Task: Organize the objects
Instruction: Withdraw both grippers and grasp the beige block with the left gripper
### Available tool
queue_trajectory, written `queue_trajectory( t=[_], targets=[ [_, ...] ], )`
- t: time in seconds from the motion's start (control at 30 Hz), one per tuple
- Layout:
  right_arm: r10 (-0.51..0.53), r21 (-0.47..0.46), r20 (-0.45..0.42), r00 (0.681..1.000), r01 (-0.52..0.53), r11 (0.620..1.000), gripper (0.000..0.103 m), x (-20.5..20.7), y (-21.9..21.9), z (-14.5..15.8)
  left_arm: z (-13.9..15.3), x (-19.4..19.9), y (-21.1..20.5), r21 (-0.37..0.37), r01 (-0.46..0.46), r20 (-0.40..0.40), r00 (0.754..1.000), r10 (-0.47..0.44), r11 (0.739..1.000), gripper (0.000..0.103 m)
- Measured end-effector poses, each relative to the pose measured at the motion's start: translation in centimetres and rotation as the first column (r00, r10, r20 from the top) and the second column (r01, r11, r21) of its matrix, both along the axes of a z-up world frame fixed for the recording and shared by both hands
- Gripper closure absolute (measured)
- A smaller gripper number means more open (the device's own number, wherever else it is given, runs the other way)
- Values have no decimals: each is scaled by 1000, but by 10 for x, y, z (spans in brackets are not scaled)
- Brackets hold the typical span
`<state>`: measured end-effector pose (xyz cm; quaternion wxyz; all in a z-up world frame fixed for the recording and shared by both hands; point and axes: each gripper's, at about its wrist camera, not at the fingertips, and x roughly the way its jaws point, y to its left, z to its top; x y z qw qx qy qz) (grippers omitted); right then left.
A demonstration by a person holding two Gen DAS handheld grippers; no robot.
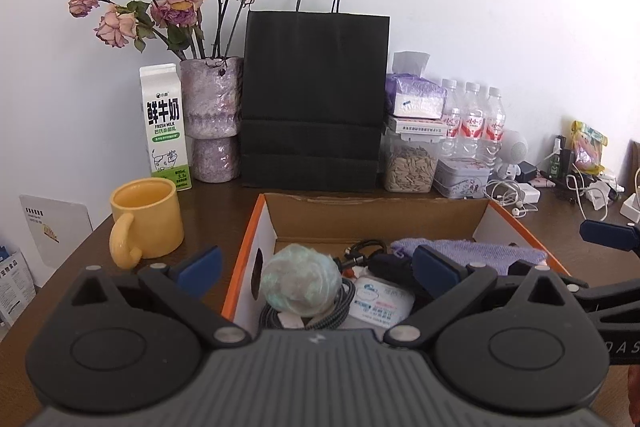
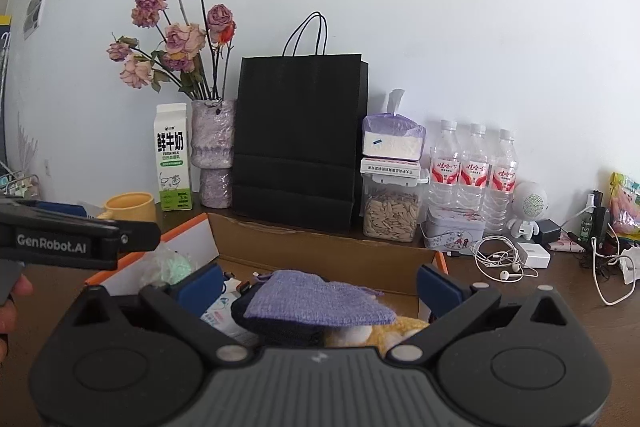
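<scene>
left wrist view: the left gripper [image 1: 318, 269] hangs over the near end of an orange-edged cardboard box [image 1: 376, 213], jaws spread wide with nothing between them. inside the box, a pale green ball wrapped in clear film [image 1: 298, 281] sits between the blue pads, on a coiled grey cable [image 1: 344, 311]; a white sachet [image 1: 380, 301] lies just beside it at 3 o'clock, and a lilac woven pouch [image 1: 480, 251] lies toward 2 o'clock. a yellow mug [image 1: 146, 217] stands outside the box at 10 o'clock on the brown table [image 1: 216, 203]. behind the box at 12 o'clock stands a black paper bag [image 1: 314, 99], with a milk carton [image 1: 166, 127] and a vase of dried roses [image 1: 212, 119] to its left, and a jar of seeds [image 1: 410, 165], a tin [image 1: 460, 177] and three water bottles [image 1: 472, 119] to its right. the right gripper [image 1: 608, 235] shows at the 3 o'clock edge.

right wrist view: the right gripper [image 2: 320, 289] is also wide open and empty, above the box [image 2: 320, 247]. the lilac pouch [image 2: 320, 297] lies between its pads, on top of a dark item and something yellow and fluffy [image 2: 400, 331]. the left gripper [image 2: 80, 237] crosses at 9 o'clock, partly hiding the green ball [image 2: 172, 265] and the mug [image 2: 130, 207]; a hand [image 2: 12, 307] shows under it. white earphones [image 2: 500, 259] and a charger [image 2: 534, 255] lie on the table at 3 o'clock.
</scene>
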<state>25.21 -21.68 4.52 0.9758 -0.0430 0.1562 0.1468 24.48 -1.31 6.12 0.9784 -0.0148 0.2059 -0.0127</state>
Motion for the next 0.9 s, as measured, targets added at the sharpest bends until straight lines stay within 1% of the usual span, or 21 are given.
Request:
queue_trajectory(
  t=[0.2,0.33,0.47,0.57,0.6,0.67,0.7,0.73,0.77,0.8,0.83,0.87,0.9],
  targets=[
    [14,-15,-35,999,-14,1000,0,-29,-4,-11,-14,-24,5,15,8,-57,998,-7,1000,0],
    [19,-19,-68,997,-21,1000,0,-43,-8,-21,-33,-35,7,20,19,-120,993,-17,1000,0],
    [16,-25,-113,994,-19,1000,0,-51,-11,-36,-59,-37,7,20,24,-209,978,-20,1000,0],
    [8,-27,-140,990,-12,1000,0,-53,-13,-45,-75,-34,3,24,23,-258,966,-16,999,0],
    [6,-25,-145,989,-10,1000,0,-53,-13,-47,-80,-32,1,22,27,-272,962,-20,999,2],
    [6,-27,-156,988,-11,1000,0,-54,-13,-51,-87,-29,-1,-3,35,-302,953,-34,999,13],
    [7,-29,-160,987,-12,1000,0,-54,-13,-53,-90,-28,-3,-12,38,-310,950,-40,999,22],
    [7,-31,-164,986,-12,999,0,-54,-12,-54,-91,-29,-6,11,34,-289,957,-30,999,43],
    [6,-34,-168,986,-12,999,0,-54,-11,-55,-90,-31,-8,22,38,-278,960,-30,999,59],
    [6,-37,-170,985,-12,999,0,-54,-11,-56,-89,-31,-8,8,53,-274,961,-49,999,81],
    [6,-39,-172,985,-13,999,0,-54,-10,-57,-88,-31,-7,-16,65,-275,959,-66,998,81],
    [8,-41,-175,985,-15,999,0,-53,-9,-58,-87,-31,-7,-23,69,-274,959,-73,997,81],
    [9,-43,-178,984,-17,999,0,-52,-8,-58,-86,-32,-8,-15,66,-267,961,-67,998,81]
  ],
)
